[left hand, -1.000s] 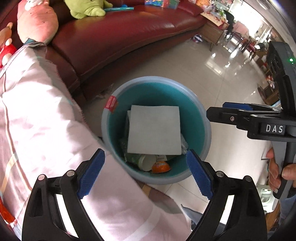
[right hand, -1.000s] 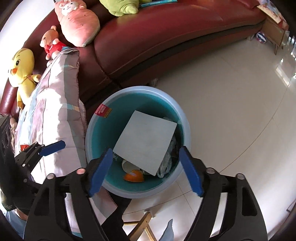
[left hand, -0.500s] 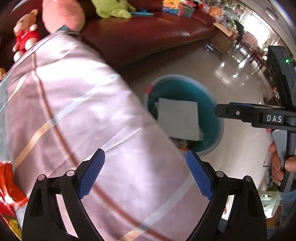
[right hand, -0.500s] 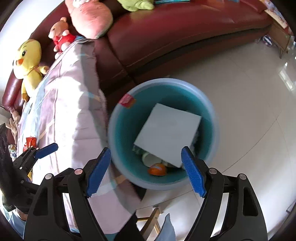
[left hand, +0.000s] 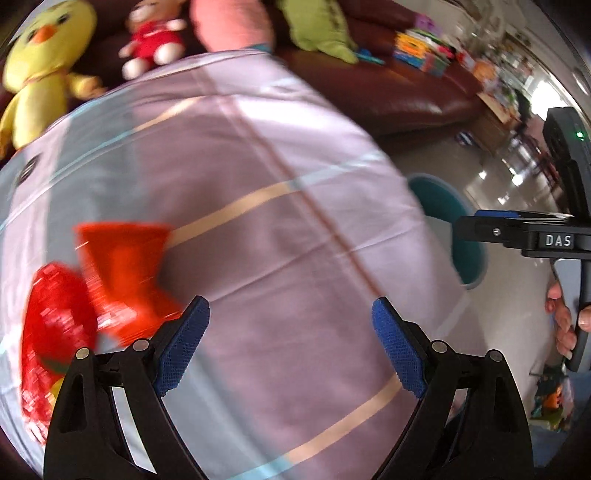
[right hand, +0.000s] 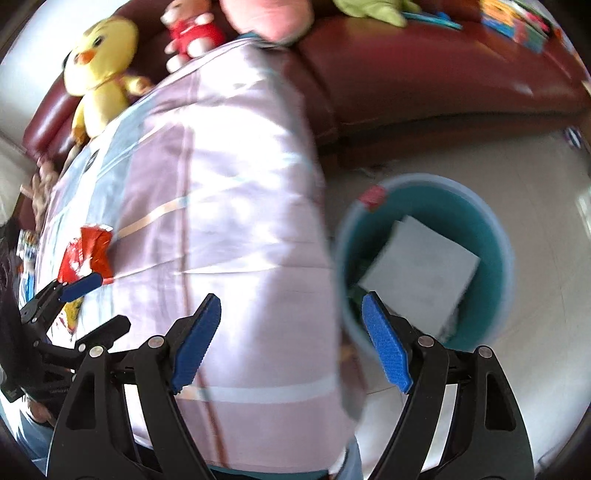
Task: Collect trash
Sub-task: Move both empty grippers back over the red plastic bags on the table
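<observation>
Red snack wrappers lie blurred on the pink striped cloth, just left of my left gripper, which is open and empty above the cloth. The same red wrappers show far left in the right wrist view, beside the left gripper's blue fingertip. My right gripper is open and empty over the cloth's right edge. The teal bin stands on the floor to its right, with a white sheet on top of other trash. Only a sliver of the bin shows in the left wrist view.
A dark red sofa runs along the back with a yellow duck toy, a small red-dressed bear, a pink toy and a green toy. Glossy tiled floor surrounds the bin. A person's hand holds the right gripper's handle.
Both grippers have swung left, away from the bin and over the pink cloth. The bin has slid to the right of both views, and the red wrappers have come into view.
</observation>
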